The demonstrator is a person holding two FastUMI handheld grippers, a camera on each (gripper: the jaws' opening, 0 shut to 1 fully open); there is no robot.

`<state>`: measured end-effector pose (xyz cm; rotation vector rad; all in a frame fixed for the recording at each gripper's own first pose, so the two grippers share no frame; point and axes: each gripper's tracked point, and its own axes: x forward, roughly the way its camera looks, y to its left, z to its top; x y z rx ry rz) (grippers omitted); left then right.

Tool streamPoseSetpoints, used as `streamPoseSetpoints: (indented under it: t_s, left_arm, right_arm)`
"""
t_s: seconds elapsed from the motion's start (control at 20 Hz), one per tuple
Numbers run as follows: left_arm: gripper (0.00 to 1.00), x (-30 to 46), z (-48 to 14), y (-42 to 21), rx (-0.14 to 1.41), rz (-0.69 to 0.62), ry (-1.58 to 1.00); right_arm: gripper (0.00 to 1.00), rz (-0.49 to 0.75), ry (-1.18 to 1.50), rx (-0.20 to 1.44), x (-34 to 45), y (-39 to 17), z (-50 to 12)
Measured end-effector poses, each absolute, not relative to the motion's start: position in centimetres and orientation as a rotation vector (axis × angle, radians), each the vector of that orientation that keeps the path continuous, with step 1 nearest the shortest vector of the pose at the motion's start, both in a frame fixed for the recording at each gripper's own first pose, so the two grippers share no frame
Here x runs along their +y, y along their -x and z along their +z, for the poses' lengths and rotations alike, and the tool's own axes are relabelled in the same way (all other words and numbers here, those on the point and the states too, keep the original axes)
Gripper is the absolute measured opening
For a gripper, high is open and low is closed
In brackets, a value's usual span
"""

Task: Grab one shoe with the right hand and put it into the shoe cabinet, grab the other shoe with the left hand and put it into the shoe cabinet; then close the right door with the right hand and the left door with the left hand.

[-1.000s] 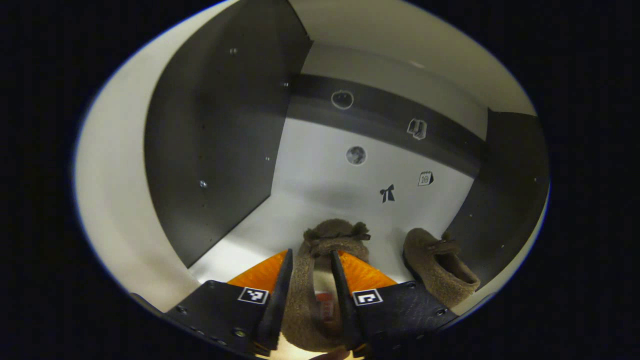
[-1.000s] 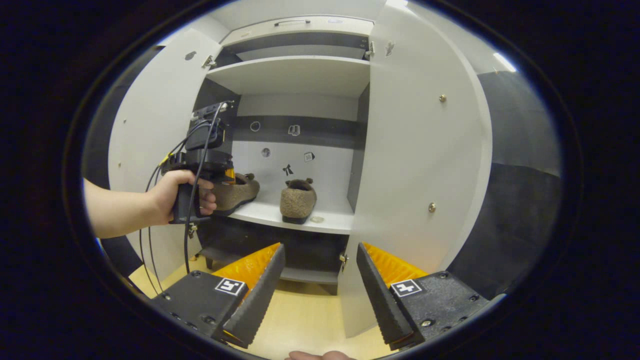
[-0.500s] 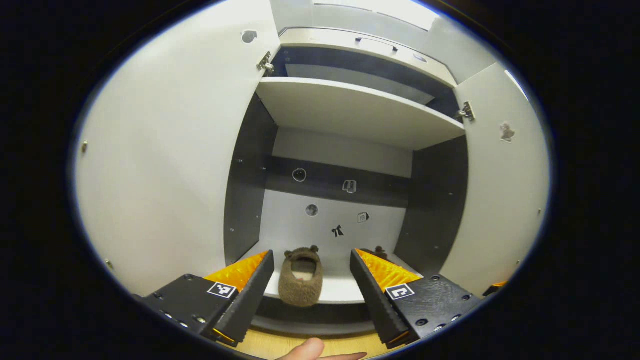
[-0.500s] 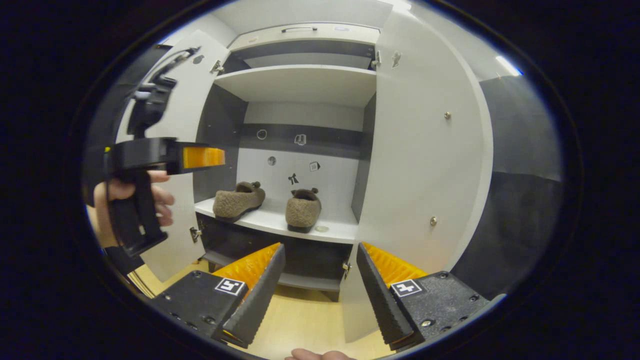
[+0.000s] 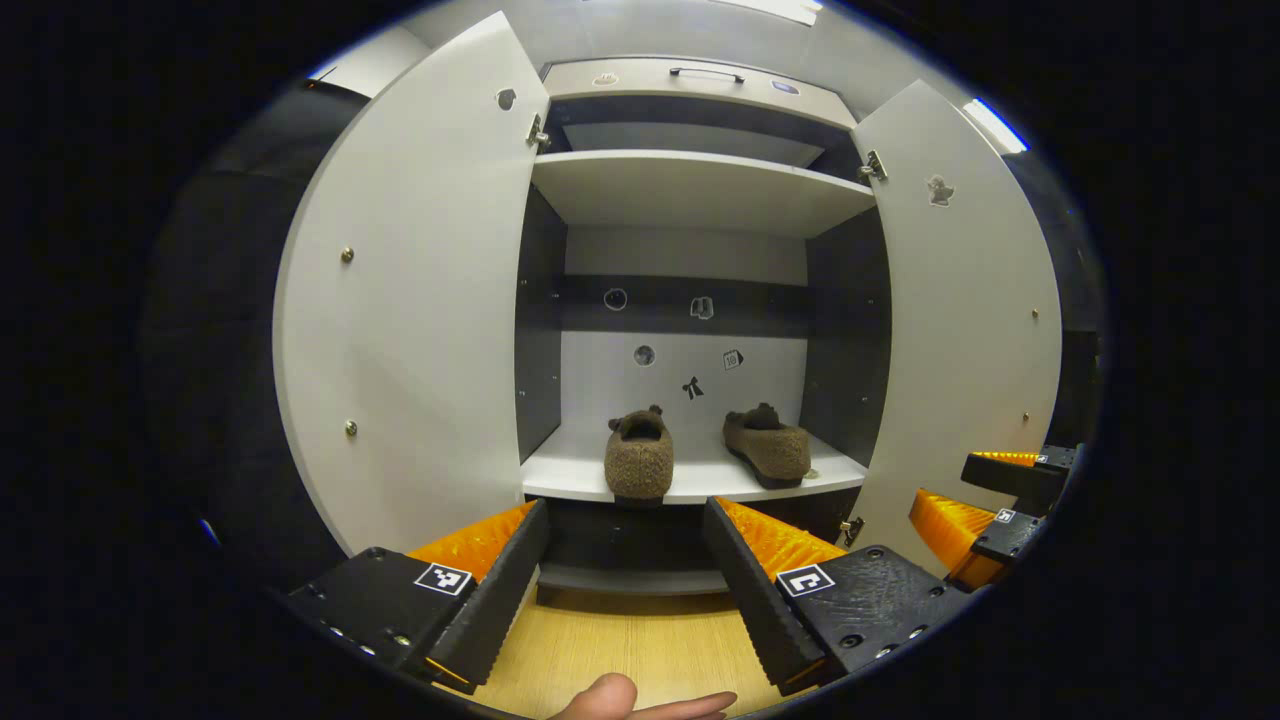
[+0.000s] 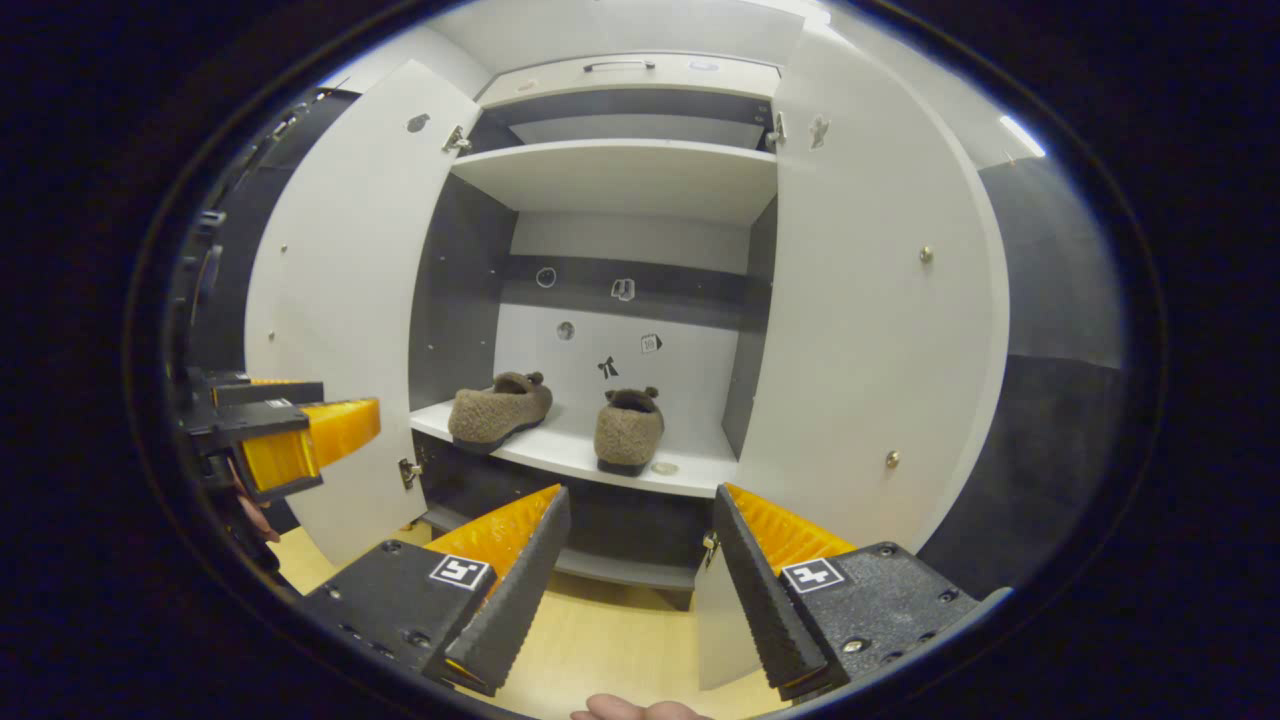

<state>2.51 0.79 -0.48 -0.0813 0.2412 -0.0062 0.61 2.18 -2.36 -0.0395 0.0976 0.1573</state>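
Two brown fuzzy shoes stand side by side on the white middle shelf [image 5: 700, 482] of the shoe cabinet. In the left gripper view one shoe [image 5: 640, 458] shows its heel and the other shoe [image 5: 768, 446] lies to its right. My left gripper [image 5: 625, 506] hangs open and empty in front of the cabinet, well back from the shelf. In the right gripper view the same shoes [image 6: 500, 411] [image 6: 628, 432] rest on the shelf [image 6: 560, 455]. My right gripper [image 6: 641, 492] is open and empty too. Both doors, left [image 5: 420, 300] and right [image 5: 960, 330], stand wide open.
The right gripper [image 5: 965, 490] shows near the right door's lower edge, and the left gripper [image 6: 335, 445] shows low beside the left door [image 6: 340, 300]. An upper shelf [image 5: 690, 185] spans the cabinet. Wooden floor [image 5: 640, 640] lies below. A small round disc [image 6: 663, 468] sits on the shelf's front.
My left gripper has let go of its shoe on the shelf and pulled back out of the cabinet, opening wide. The right gripper has barely moved.
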Motion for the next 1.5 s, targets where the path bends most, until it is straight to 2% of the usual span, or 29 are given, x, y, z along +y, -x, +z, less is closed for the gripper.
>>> streamPoseSetpoints:
  t_s: [0.1, 0.3, 0.45, 0.55, 0.65, 0.7, 0.75, 0.85, 0.9, 0.95, 1.0, 1.1, 1.2, 1.25, 1.5]
  left_arm:
    - [0.95, 0.3, -1.1, -3.2, 0.248, -0.017, 0.150]
    - [0.95, -0.8, -2.6, -5.5, 0.273, -0.028, 0.197]
    - [0.95, -3.7, -2.4, -7.2, 0.263, -0.088, 0.154]
    - [0.95, -6.0, -1.7, -7.9, 0.240, -0.141, 0.136]
    - [0.95, -8.0, -0.8, -8.1, 0.216, -0.185, 0.131]
    - [0.95, -9.0, -0.2, -7.9, 0.203, -0.214, 0.129]
    - [0.95, -9.8, 0.3, -7.6, 0.187, -0.238, 0.117]
    - [0.95, -10.6, 1.3, -7.1, 0.146, -0.265, 0.069]
    - [0.95, -10.7, 1.8, -6.8, 0.125, -0.278, 0.045]
    - [0.95, -10.8, 2.2, -6.5, 0.103, -0.286, 0.019]
    - [0.95, -10.7, 2.5, -6.2, 0.086, -0.286, -0.005]
    - [0.95, -10.0, 2.7, -5.5, 0.065, -0.274, -0.044]
    - [0.95, -9.2, 2.6, -5.0, 0.063, -0.253, -0.074]
    - [0.96, -9.1, 2.5, -4.7, 0.061, -0.250, -0.079]
    - [0.96, -7.6, 1.9, -4.4, 0.083, -0.210, -0.077]
  right_arm:
    - [0.91, 0.140, 0.034, 0.018, 0.5, 0.8, 0.9]
    - [0.91, -0.033, 0.095, -0.216, -6.1, 5.2, 9.0]
    - [0.94, -0.167, 0.106, -0.314, -10.6, 7.9, 12.6]
    - [0.93, -0.237, 0.121, -0.288, -13.6, 8.3, 12.0]
    - [0.94, -0.262, 0.126, -0.163, -16.0, 7.1, 8.8]
    - [0.91, -0.258, 0.113, -0.089, -16.8, 6.3, 7.0]
    - [0.96, -0.246, 0.088, -0.022, -17.4, 5.5, 5.1]
    - [0.92, -0.205, 0.032, 0.090, -17.9, 4.2, 1.7]
    - [0.96, -0.171, 0.006, 0.140, -17.5, 3.7, 0.2]
    - [0.92, -0.139, -0.019, 0.176, -17.0, 3.2, -1.0]
    - [0.92, -0.108, -0.041, 0.203, -16.2, 2.6, -1.9]
    - [0.92, -0.050, -0.071, 0.227, -14.2, 2.0, -2.3]
    - [0.82, -0.056, -0.045, 0.204, -13.7, 1.6, -2.0]
    - [0.86, -0.045, -0.030, 0.202, -13.2, 1.6, -1.8]
    - [0.85, 0.038, -0.006, 0.202, -10.4, 1.4, -1.6]
